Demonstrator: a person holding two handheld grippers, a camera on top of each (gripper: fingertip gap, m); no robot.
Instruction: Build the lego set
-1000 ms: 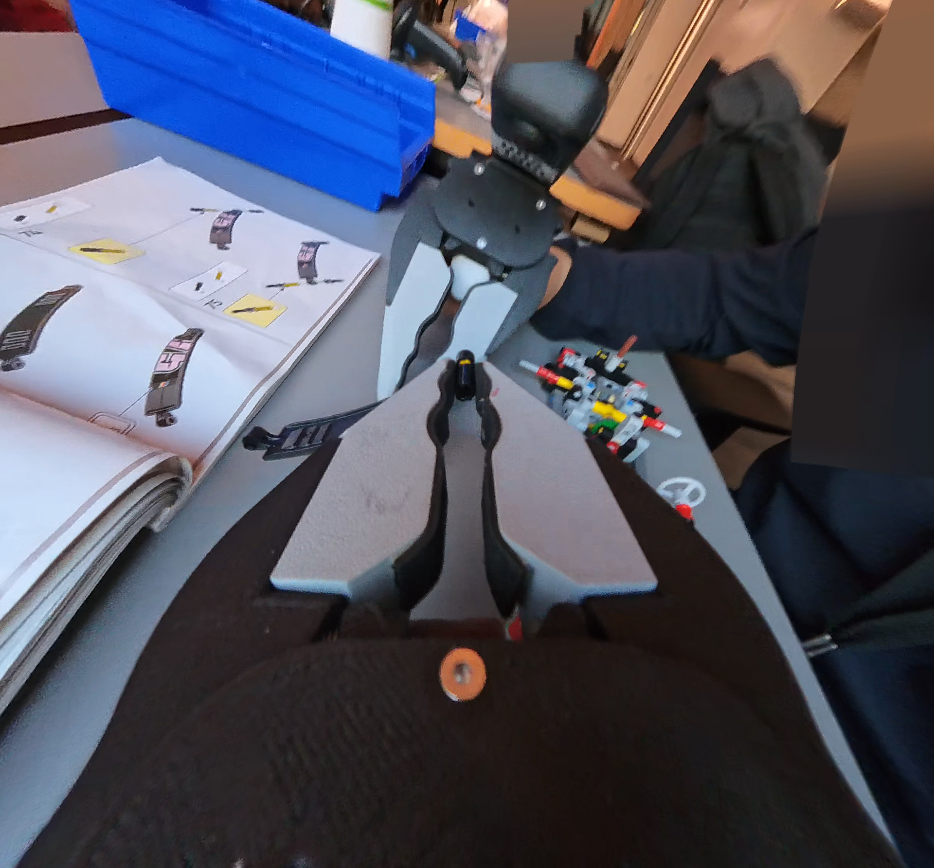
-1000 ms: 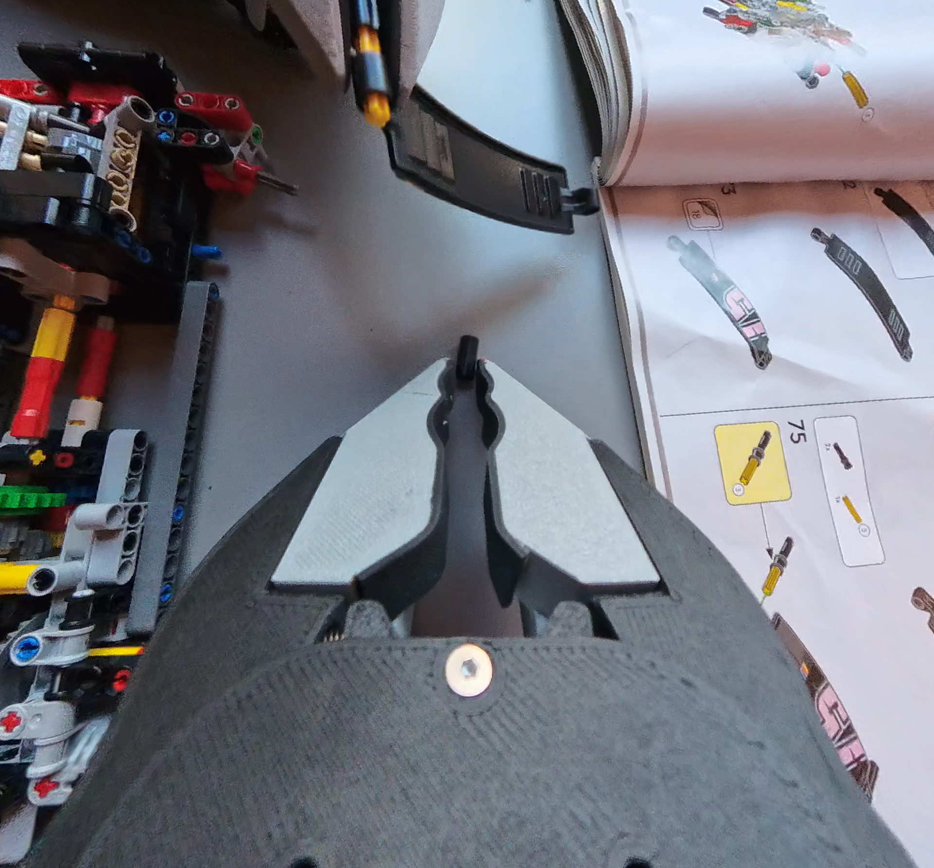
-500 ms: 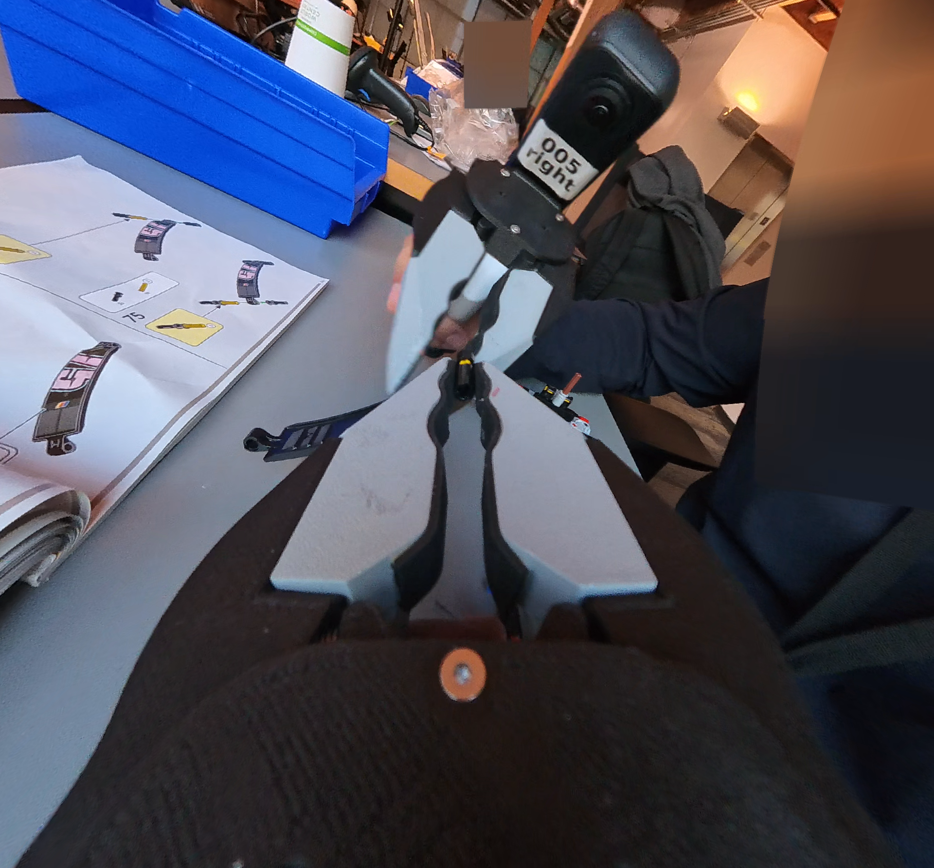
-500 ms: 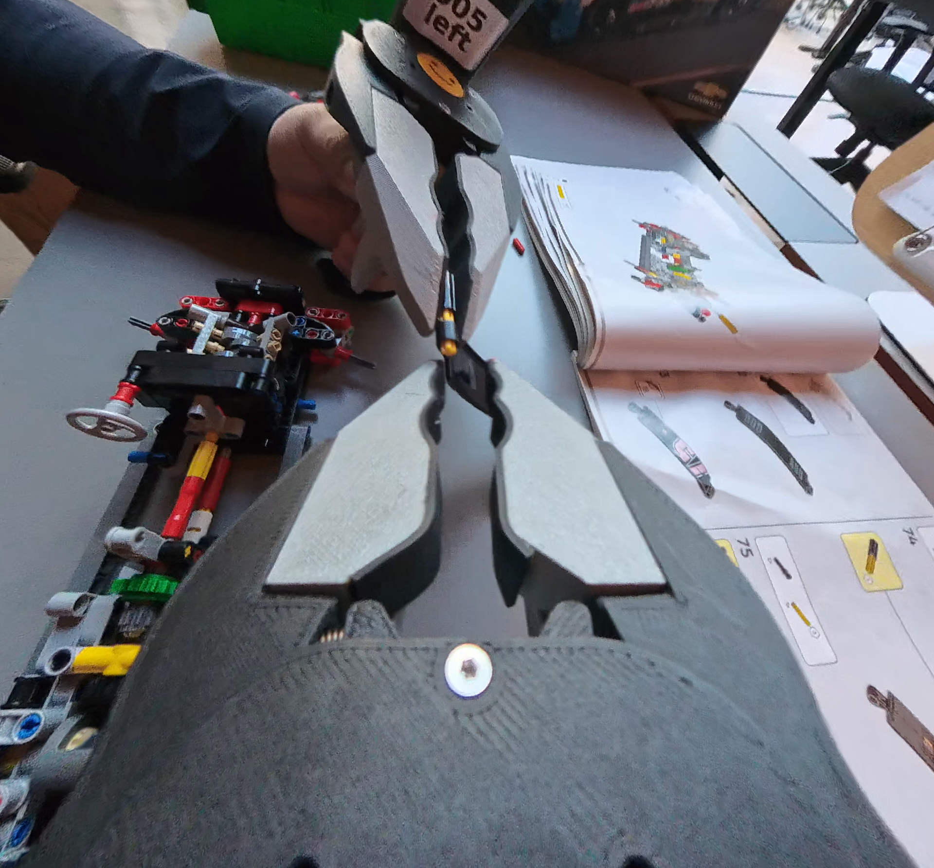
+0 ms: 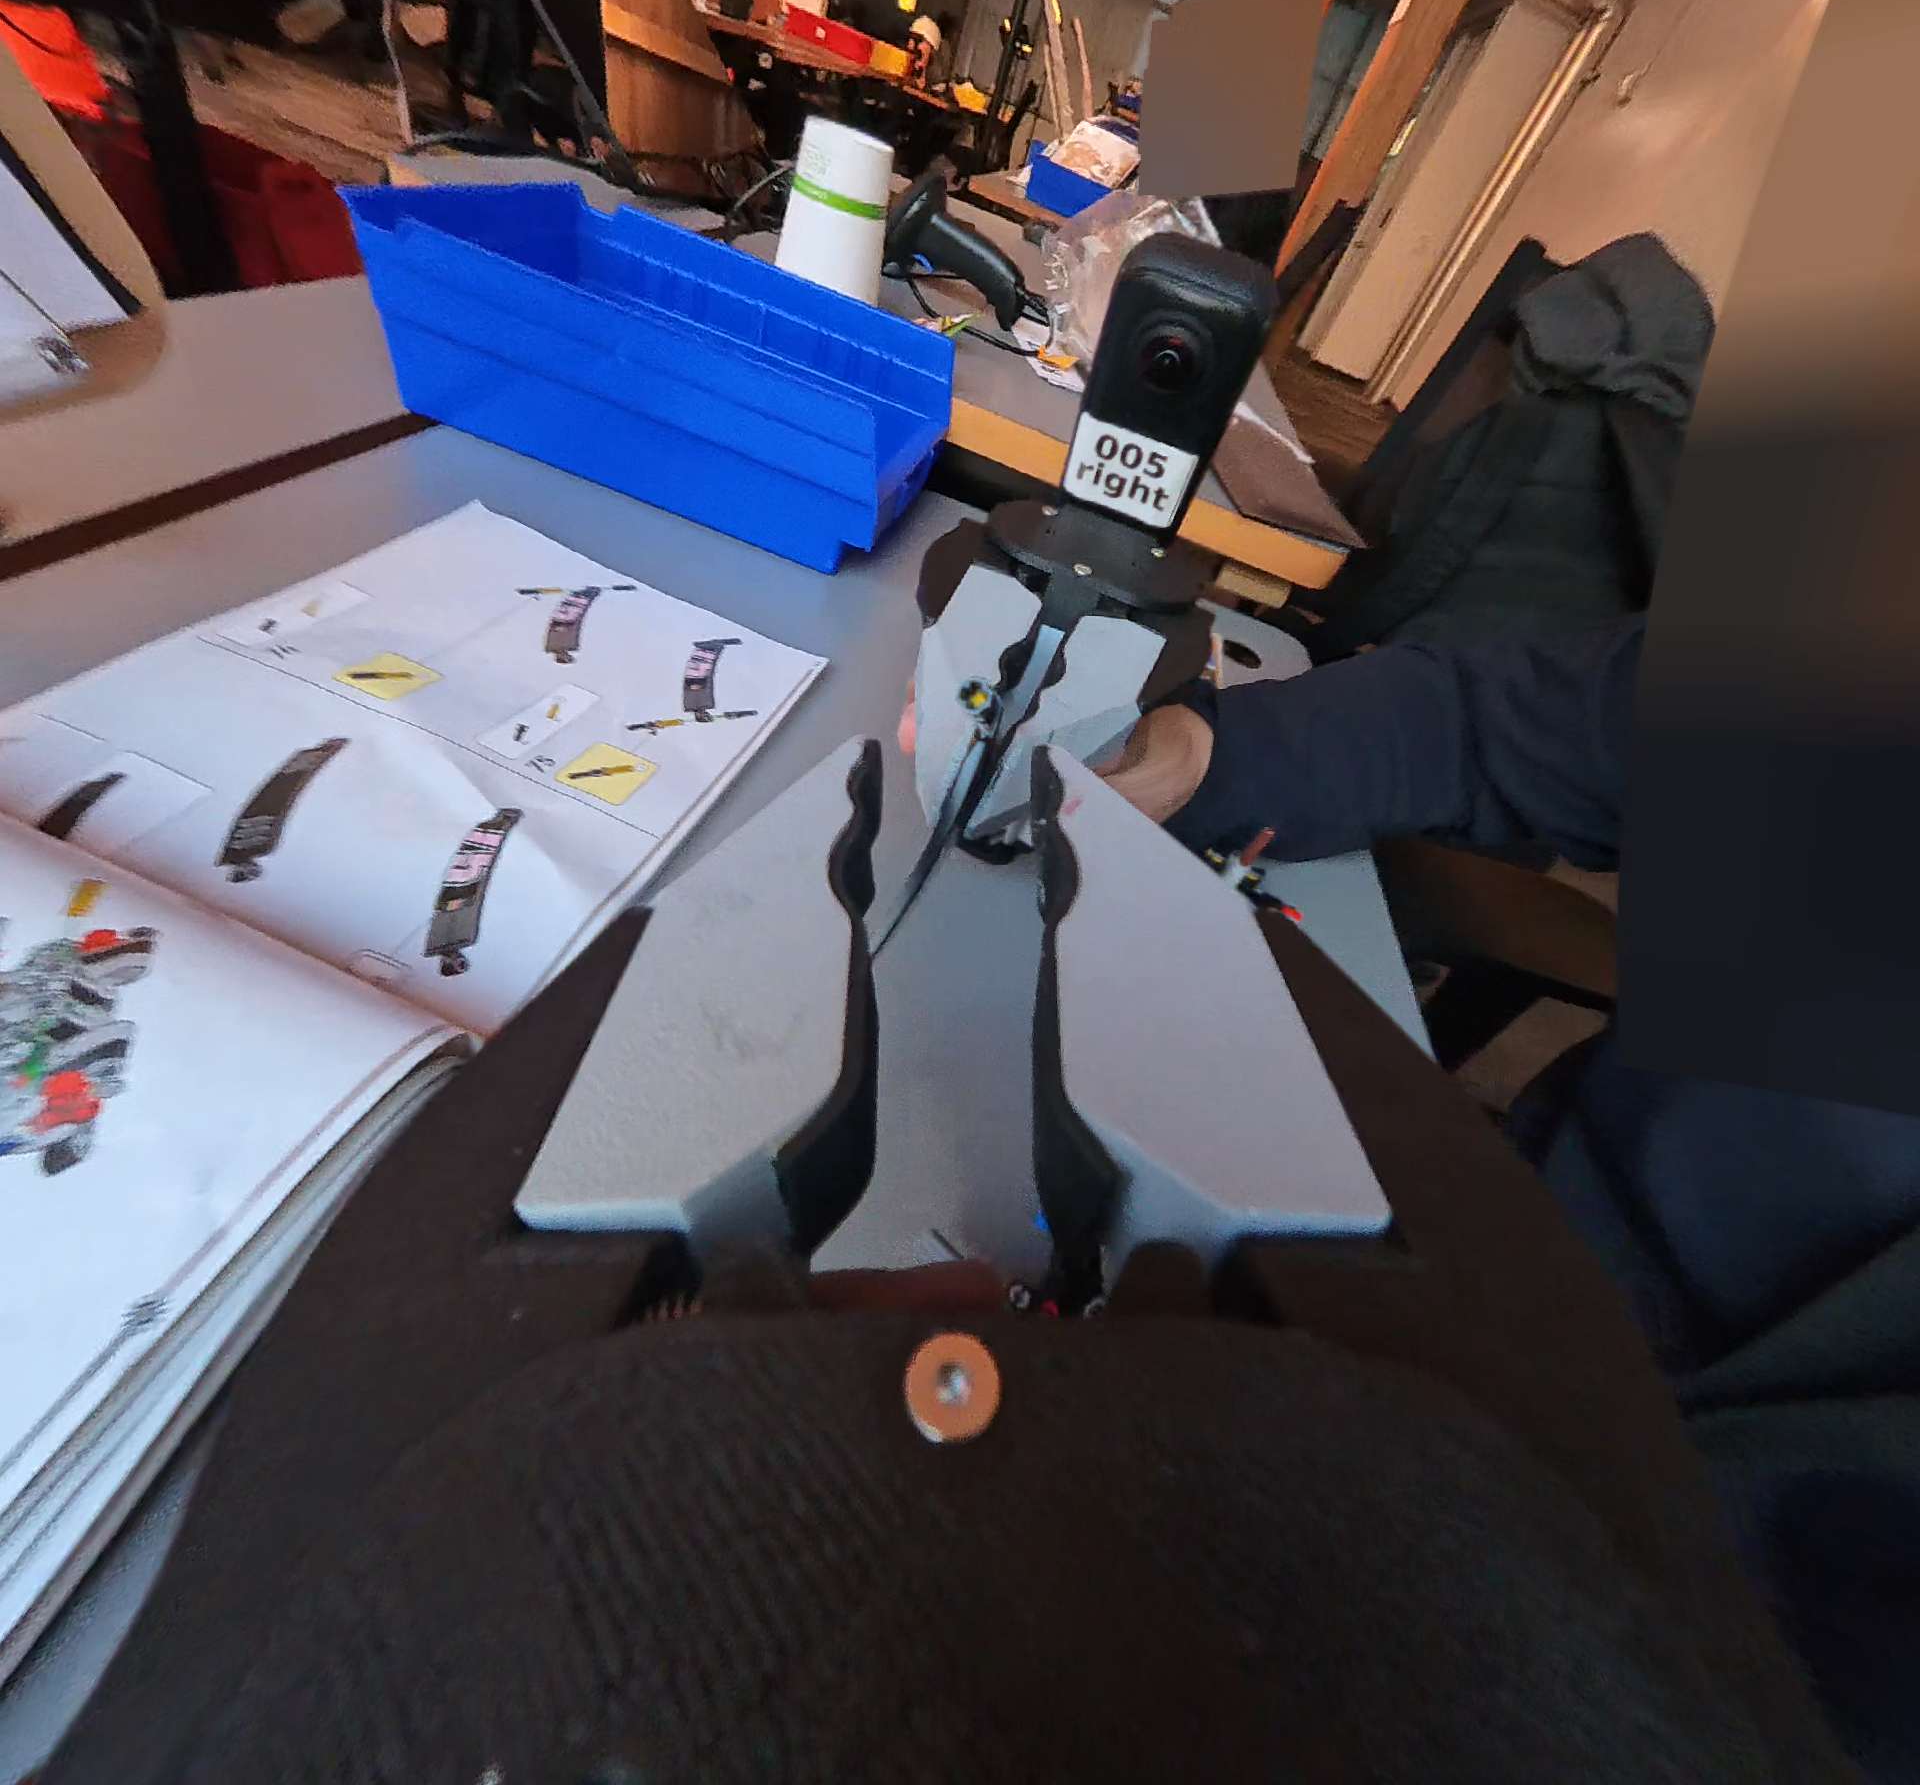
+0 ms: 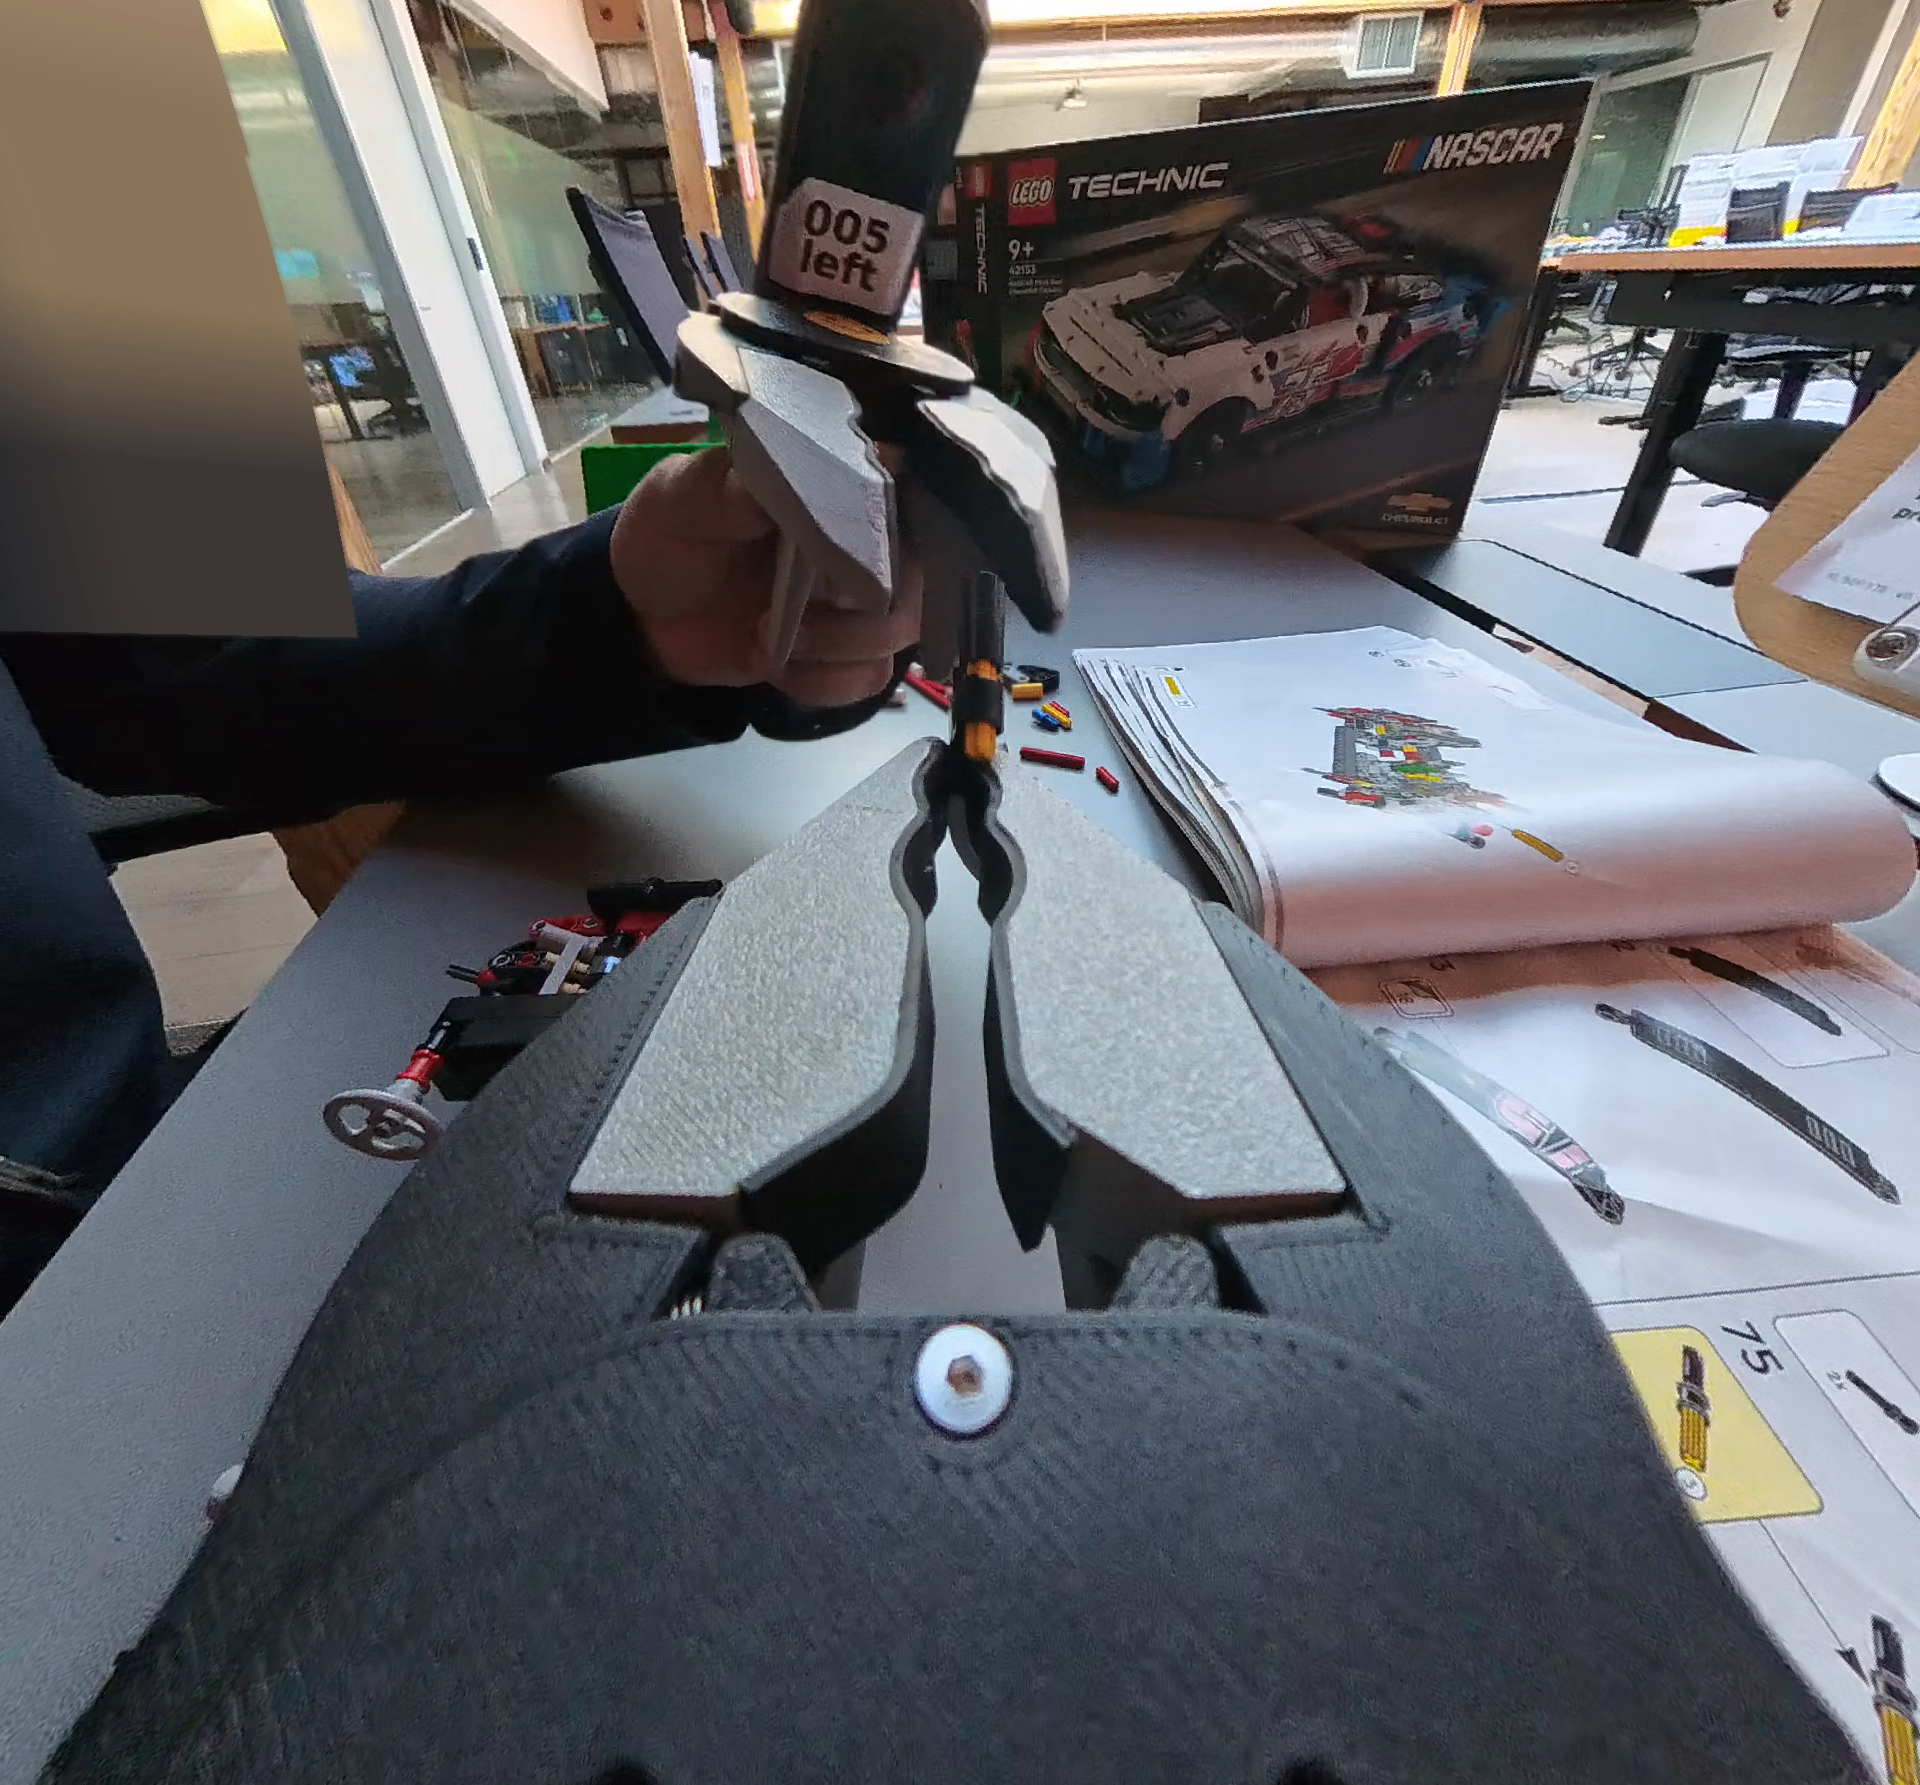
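My right gripper (image 6: 961,785) is shut on the edge of a thin black curved panel (image 6: 953,826), held above the grey table (image 6: 644,800). A yellow and black pin (image 6: 980,686) sits in the panel's end and stands up just past my fingertips. My left gripper (image 6: 935,572) hovers over the pin with its jaws apart. The pin's top reaches between its fingers (image 6: 831,488), which do not press on it. In the left wrist view my left gripper (image 5: 956,764) is open and empty. Just beyond it, the right gripper (image 5: 997,800) holds the panel (image 5: 935,852) with the pin (image 5: 977,693) in it.
An open instruction booklet (image 5: 343,800) lies on the table; it also shows in the right wrist view (image 6: 1507,800). A part-built brick model (image 6: 520,987) and loose small pieces (image 6: 1049,759) lie near it. A blue bin (image 5: 665,385) and a toy-car box (image 6: 1247,312) stand behind. The grippers are tip to tip, or close to it.
My left jaws opened and let go of the pin, which now stays in the panel. My right jaws opened around the panel's end, then shut on it. Both grippers rose from the table.
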